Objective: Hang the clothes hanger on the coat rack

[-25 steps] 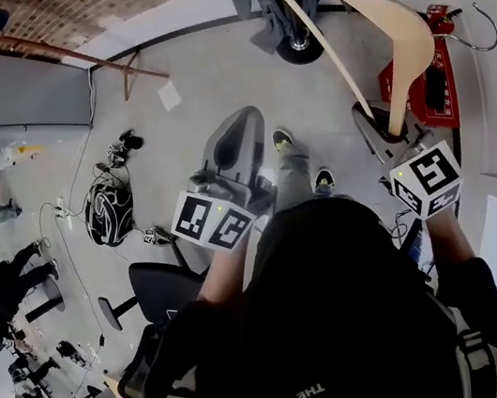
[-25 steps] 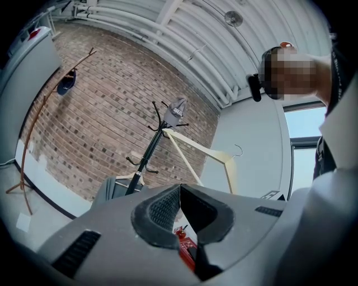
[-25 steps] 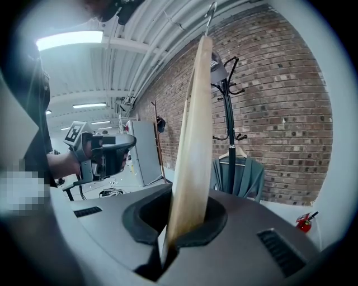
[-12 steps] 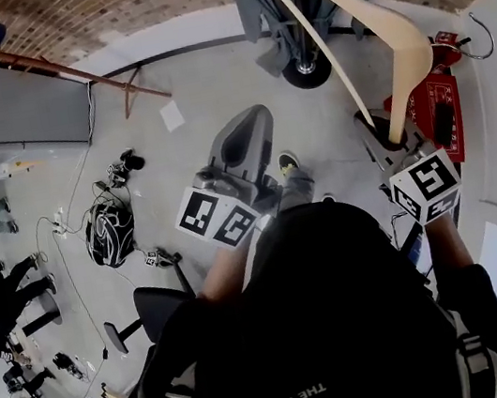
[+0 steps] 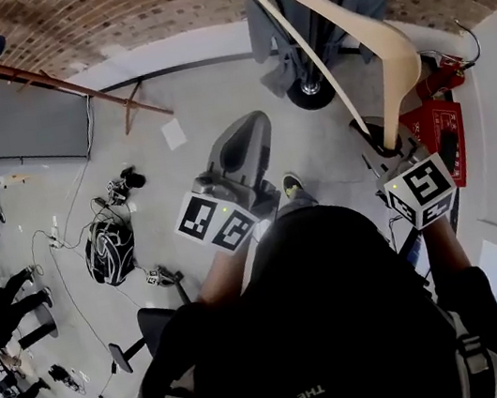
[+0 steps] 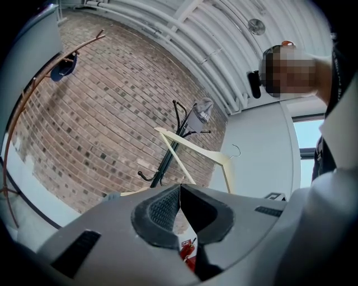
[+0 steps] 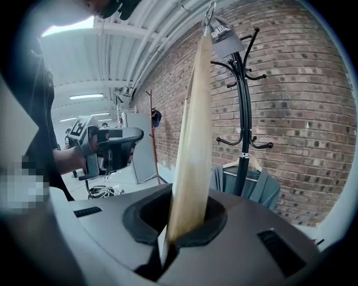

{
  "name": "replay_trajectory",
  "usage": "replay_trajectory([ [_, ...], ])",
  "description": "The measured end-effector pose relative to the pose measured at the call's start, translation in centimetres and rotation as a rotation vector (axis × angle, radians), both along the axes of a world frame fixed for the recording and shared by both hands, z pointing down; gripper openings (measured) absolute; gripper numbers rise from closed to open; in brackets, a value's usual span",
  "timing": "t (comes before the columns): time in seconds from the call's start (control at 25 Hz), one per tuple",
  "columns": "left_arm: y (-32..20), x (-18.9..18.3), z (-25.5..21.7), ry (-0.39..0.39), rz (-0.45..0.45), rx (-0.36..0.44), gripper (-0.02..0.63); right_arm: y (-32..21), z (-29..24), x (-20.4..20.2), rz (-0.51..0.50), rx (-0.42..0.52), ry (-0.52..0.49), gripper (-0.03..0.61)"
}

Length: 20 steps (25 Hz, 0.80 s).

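Coat rack (image 7: 241, 111) is closer than a second ago. Right gripper (image 7: 174, 226) stays clamped on hanger (image 7: 193, 128); left gripper (image 6: 180, 208) pressed together, empty. Hooking likely next.

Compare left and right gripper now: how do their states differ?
Left gripper: jaws together, nothing between them. Right gripper: jaws clamped on one arm end of the wooden hanger. The left gripper is apart from the hanger. The right gripper holds it rising from its jaws, hook at the far end, near the coat rack. Shared: same grey build, both face the rack.
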<state>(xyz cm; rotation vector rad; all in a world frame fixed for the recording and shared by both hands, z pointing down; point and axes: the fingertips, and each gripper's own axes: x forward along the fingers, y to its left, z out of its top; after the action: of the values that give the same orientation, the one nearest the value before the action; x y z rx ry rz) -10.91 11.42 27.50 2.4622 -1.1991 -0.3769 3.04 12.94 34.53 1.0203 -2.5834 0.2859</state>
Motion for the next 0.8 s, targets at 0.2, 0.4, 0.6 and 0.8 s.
replay_trajectory([
  [0.2,-2.2,-2.2,0.3,0.009,0.003,-0.005,0.020,-1.9,0.5,-2.5,-0.020,-0.010,0.011,0.023],
  [0.4,-4.4,-4.0,0.5,0.007,0.017,-0.009,0.020,-3.8,1.1,-4.5,-0.032,-0.014,0.035,0.023],
  [0.6,-6.1,-3.5,1.8,0.011,0.042,-0.053,0.020,-5.0,2.4,-4.1,-0.023,-0.050,0.066,0.023],
  [0.8,-8.6,-2.5,2.1,0.017,0.055,-0.066,0.020,-7.0,2.9,-2.7,-0.013,-0.080,0.101,0.022],
])
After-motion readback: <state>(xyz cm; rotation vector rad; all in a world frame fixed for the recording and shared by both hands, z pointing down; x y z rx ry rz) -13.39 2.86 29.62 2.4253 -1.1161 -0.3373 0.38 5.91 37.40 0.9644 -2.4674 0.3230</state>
